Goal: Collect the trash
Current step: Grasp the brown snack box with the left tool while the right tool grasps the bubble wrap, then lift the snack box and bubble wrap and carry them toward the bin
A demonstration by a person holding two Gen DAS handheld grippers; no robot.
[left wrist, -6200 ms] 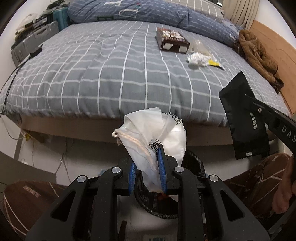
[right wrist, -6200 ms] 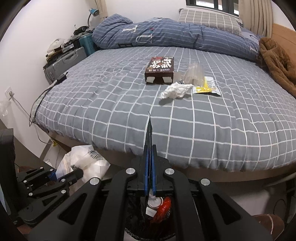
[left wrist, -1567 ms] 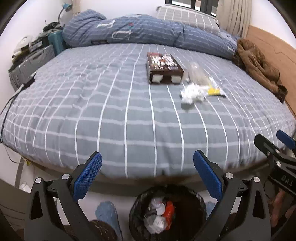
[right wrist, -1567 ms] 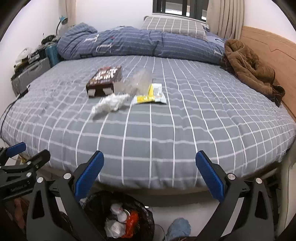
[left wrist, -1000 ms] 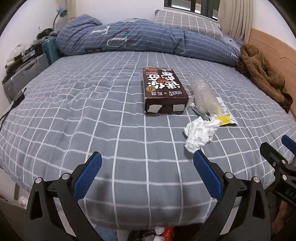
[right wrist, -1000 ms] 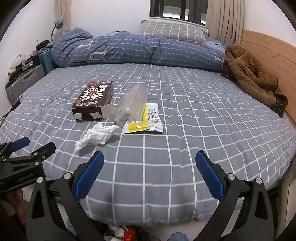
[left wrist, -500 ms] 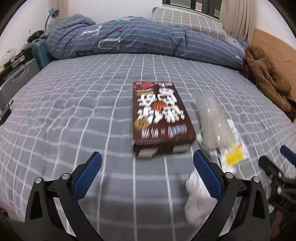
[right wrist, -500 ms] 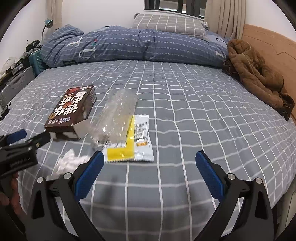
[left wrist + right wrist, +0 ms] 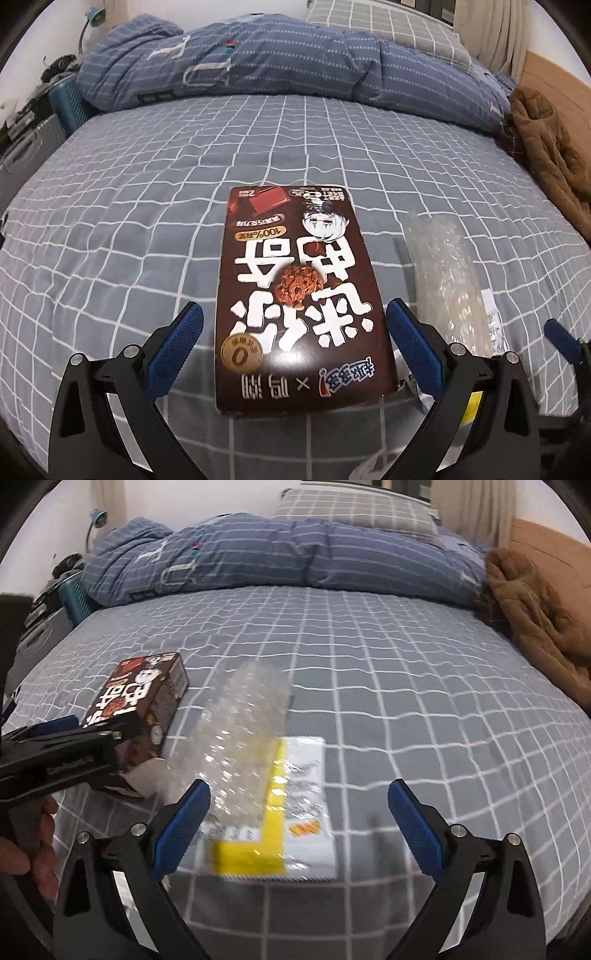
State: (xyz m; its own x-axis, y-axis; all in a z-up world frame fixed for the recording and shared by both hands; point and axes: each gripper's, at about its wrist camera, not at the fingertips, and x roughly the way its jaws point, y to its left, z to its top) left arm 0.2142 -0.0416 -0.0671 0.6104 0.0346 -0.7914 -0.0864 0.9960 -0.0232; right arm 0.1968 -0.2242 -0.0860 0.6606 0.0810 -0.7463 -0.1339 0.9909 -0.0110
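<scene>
**Brown box framed by wide-open fingers on the grey bed**

Grey checked bedding (image 9: pixel 147 206) fills both views, and the trash lies on it in a loose row. Farthest left in the left wrist view sits the left gripper (image 9: pixel 293 341), its blue-padded fingers (image 9: pixel 173 345) spread wide with nothing between them but the near end of the brown snack box (image 9: pixel 299 306), which lies flat, printed face up, long side running away from the camera. The pads stand off either long edge of the box; whether they touch it cannot be told. Just right of the box lies the clear crinkled plastic wrapper (image 9: pixel 448 284), and a strip of the yellow and white packet (image 9: pixel 491 317) shows under its right edge.

From the right wrist view, a hand (image 9: pixel 31 849) grips the left gripper's black handle at the left edge, with the box beyond it. The right gripper (image 9: pixel 297 825) hangs low over the bed, released and holding nothing, its fingers (image 9: pixel 415 829) wide apart. Between them lies the packet (image 9: pixel 295 812), flat on the cover, with the wrapper (image 9: pixel 243 746) lying partly across its left side. A rolled blue duvet (image 9: pixel 258 550) lines the far edge, and a brown jacket (image 9: pixel 532 605) is heaped at the right
</scene>
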